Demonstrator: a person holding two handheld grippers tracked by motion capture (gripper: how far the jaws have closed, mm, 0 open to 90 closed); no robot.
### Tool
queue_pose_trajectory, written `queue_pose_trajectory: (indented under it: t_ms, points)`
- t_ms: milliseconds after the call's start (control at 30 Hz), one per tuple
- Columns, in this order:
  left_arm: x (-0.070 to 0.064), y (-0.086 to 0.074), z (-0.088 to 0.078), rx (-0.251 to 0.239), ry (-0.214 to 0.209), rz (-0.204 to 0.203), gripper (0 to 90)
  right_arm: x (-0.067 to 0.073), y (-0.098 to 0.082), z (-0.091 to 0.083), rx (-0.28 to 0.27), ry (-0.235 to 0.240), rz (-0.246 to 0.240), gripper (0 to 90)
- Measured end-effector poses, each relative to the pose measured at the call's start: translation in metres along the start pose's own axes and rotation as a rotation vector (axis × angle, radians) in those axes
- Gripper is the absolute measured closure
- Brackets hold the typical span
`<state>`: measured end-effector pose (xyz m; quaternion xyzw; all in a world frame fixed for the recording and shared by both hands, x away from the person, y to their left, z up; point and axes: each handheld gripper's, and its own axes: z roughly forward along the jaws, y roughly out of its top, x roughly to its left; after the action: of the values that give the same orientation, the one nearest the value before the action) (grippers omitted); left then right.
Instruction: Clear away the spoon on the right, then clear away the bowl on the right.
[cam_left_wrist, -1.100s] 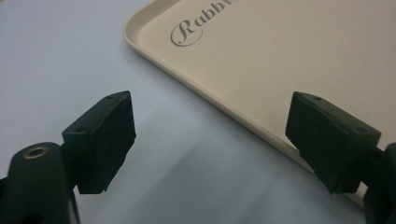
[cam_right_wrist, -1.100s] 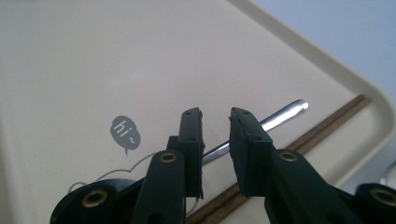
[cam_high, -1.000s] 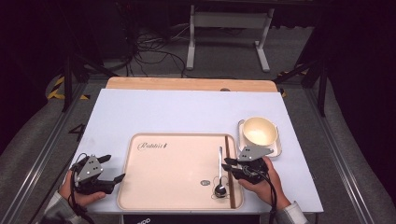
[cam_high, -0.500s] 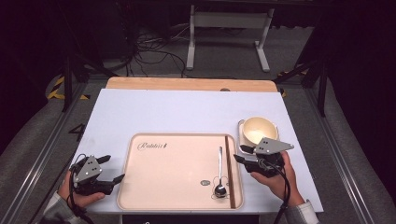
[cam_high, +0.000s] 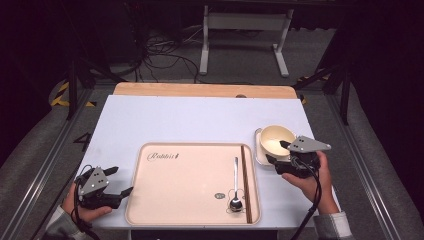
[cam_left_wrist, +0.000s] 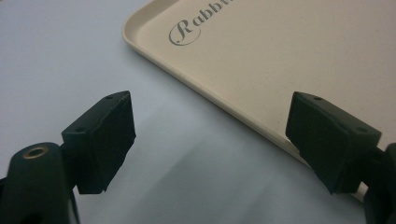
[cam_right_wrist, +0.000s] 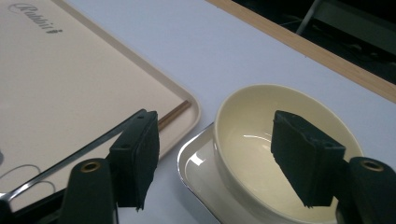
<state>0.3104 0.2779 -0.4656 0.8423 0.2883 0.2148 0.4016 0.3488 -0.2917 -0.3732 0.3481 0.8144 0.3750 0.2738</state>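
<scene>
- One beige tray (cam_high: 190, 185) lies on the white table (cam_high: 165, 120), near the person's edge, with a script logo printed on it.
- One metal spoon (cam_high: 235, 186) and one pair of brown chopsticks (cam_high: 246, 182) lie inside the tray, along its right side.
- One cream bowl (cam_high: 276, 140) stands on one small white plate (cam_high: 259, 150), just beside the tray's right rim.
- The right gripper (cam_high: 278, 153) hovers at the bowl's near rim; its jaws have just been opening and stand spread, one over the bowl's hollow, with nothing pinched.
- The left gripper (cam_high: 120, 181) rests by the tray's left edge, jaws spread wide and empty.
</scene>
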Motion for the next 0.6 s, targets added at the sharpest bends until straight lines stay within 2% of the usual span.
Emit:
queue_pose_trajectory:
  t_ms: [167,233,333,400,467,600]
  points:
    - [-0.001,0.0,0.0,0.002,0.001,0.007,16.6,-0.008,-0.001,0.005,0.021,-0.02,0.011,32.7]
    - [-0.001,0.0,0.0,0.001,0.003,0.008,16.6,-0.01,-0.001,0.009,0.039,-0.008,0.023,34.2]
    - [-0.001,0.001,0.001,0.004,0.007,0.001,16.6,-0.011,-0.001,0.012,0.057,0.004,0.017,35.5]
    - [-0.001,0.001,0.002,0.004,0.004,0.006,16.6,-0.014,-0.003,0.021,0.086,0.023,0.013,39.4]
    - [-0.001,0.0,0.002,0.011,0.005,0.002,16.6,-0.016,-0.003,0.027,0.104,0.036,0.016,39.4]
    - [-0.001,0.001,0.002,0.008,0.006,0.001,16.6,-0.018,-0.003,0.036,0.142,0.037,0.02,40.2]
